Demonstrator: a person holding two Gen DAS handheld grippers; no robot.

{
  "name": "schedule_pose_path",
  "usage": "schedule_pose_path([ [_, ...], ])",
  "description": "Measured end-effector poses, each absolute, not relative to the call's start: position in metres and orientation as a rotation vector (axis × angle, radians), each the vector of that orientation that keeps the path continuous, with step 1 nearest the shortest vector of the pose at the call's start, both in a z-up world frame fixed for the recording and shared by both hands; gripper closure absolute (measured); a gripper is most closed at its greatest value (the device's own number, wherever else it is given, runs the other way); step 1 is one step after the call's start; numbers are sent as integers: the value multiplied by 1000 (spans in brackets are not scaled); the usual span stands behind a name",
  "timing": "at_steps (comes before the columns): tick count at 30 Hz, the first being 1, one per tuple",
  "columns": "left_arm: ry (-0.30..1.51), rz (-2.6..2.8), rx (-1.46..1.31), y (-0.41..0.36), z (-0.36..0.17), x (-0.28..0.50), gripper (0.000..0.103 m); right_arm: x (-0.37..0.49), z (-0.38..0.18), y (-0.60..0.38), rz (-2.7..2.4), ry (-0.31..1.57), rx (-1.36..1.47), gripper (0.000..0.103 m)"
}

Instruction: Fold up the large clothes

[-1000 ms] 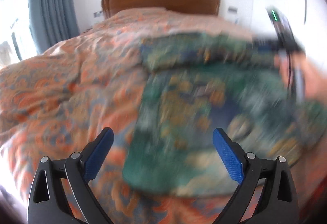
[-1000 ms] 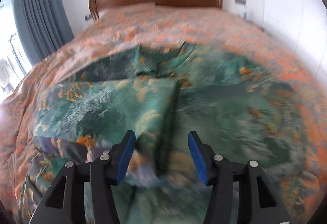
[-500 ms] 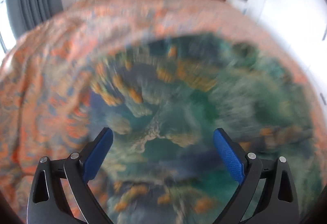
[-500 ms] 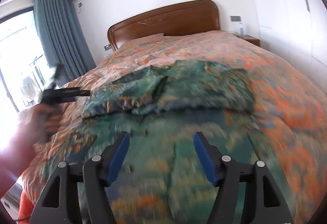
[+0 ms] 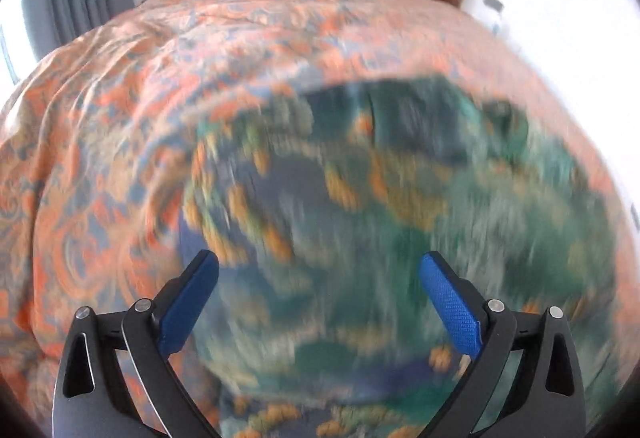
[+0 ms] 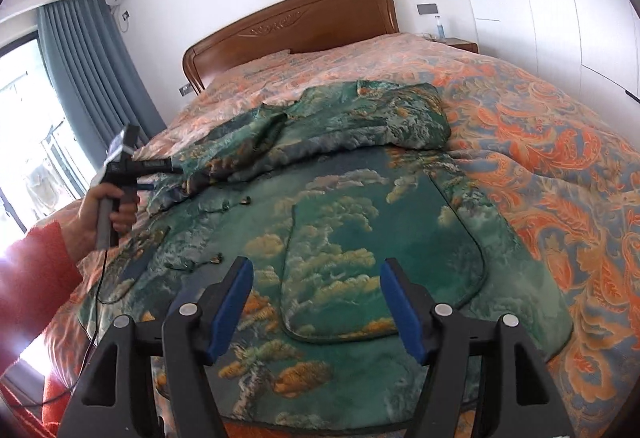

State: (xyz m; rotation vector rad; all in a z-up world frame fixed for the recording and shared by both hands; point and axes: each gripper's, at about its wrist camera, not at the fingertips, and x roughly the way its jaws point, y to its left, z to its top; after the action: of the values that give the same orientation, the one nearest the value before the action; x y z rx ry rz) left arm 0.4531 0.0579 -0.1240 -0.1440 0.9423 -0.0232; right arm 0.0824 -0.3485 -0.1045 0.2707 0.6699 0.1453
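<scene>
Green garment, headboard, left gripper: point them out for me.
green garment (image 6: 360, 238): right wrist view, flat front panel.
headboard (image 6: 288, 26): right wrist view, carved wooden face.
left gripper (image 6: 160, 168): right wrist view, fingers at garment's edge.

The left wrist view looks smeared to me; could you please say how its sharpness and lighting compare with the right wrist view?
Left wrist view: the green cloud-patterned garment is motion-blurred, though the blue-padded fingers stay crisp. Right wrist view: mostly sharp, but the window is blown out, and fisheye bends the brown wooden headboard.

Green cloud-patterned garment (image 6: 360, 238); orange-and-blue paisley bedspread (image 6: 560, 166); blue-padded tongs (image 6: 316, 302)
</scene>
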Motion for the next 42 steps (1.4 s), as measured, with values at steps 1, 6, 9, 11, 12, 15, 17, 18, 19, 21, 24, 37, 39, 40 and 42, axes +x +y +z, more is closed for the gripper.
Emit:
schedule_pose_path([
  [1, 950, -16, -145, 58, -124, 464, 2, 85, -105, -346, 153, 670, 270, 36],
  [6, 1006, 90, -165, 68, -154, 515, 2, 91, -112, -338, 181, 692, 282, 36],
  [9, 1065, 139, -191, 75, -182, 529, 1, 93, -123, -336, 183, 729, 295, 36],
  [11, 1090, 154, -152, 73, -194, 533, 0, 94, -128, -336, 185, 750, 295, 36],
  [12, 1089, 154, -137, 72, -196, 531, 0, 95, -129, -336, 187, 755, 292, 36],
  [15, 1083, 161, -128, 71, -194, 525, 0, 97, -132, -337, 192, 762, 289, 36],
  [17, 1063, 170, -122, 69, -184, 516, 1, 97, -132, -336, 190, 761, 287, 36],
  [18, 1037, 174, -117, 67, -173, 503, 2, 96, -130, -335, 189, 759, 284, 36],
  [19, 1022, 176, -111, 67, -167, 496, 2, 94, -129, -335, 190, 754, 282, 36],
  [21, 980, 149, -102, 63, -148, 458, 2, 91, -124, -334, 190, 738, 272, 36],
  [24, 954, 51, -72, 54, -130, 394, 2, 84, -116, -334, 171, 709, 254, 36],
  [37, 862, -116, 53, 16, -113, 159, 2, 60, -87, -315, 67, 656, 110, 33],
  [39, 834, -74, 32, 20, -112, 145, 2, 57, -81, -309, 59, 653, 90, 26],
  [40, 834, -68, 4, 26, -114, 141, 2, 55, -79, -307, 55, 649, 84, 23],
  [42, 856, -62, -57, 40, -121, 138, 2, 52, -75, -303, 53, 638, 75, 23],
])
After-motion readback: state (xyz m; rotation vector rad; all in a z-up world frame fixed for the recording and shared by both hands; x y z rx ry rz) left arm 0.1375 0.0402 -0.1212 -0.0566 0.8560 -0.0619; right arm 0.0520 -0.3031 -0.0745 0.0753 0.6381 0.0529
